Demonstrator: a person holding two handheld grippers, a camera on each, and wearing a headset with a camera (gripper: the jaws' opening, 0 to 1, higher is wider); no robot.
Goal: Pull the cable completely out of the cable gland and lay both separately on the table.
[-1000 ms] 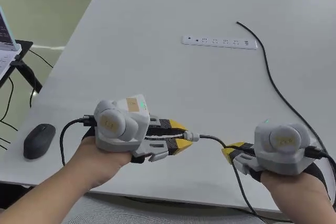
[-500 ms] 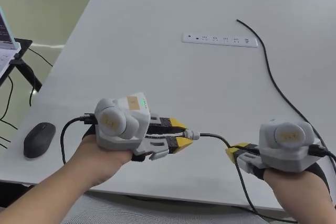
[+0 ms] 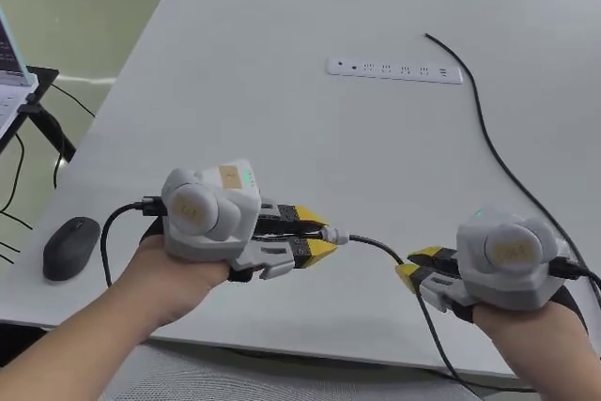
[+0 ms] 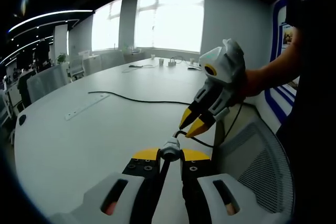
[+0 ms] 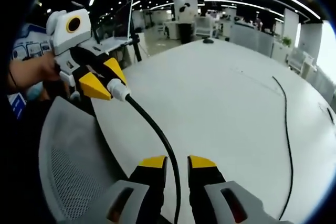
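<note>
The left hand-held gripper [image 3: 322, 236] is clamped on the small pale-grey cable gland [image 3: 335, 237]. In the left gripper view the gland sits squeezed between the two yellow tips. It is held above the white desk [image 3: 282, 119], well apart from the long white power strip [image 3: 394, 70], on the side of the strip nearest the person.

The thin black cable [image 3: 376, 246] is still seated in the gland. It runs in a shallow curve to the right hand-held gripper [image 3: 411, 268], which is below the strip's right end at the desk's near edge.

In the right gripper view the cable passes between the yellow tips, lying against one with a narrow gap to the other. I cannot tell whether it is gripped.

A dark oval mouse [image 3: 70, 248] lies far to the left of the strip.
</note>
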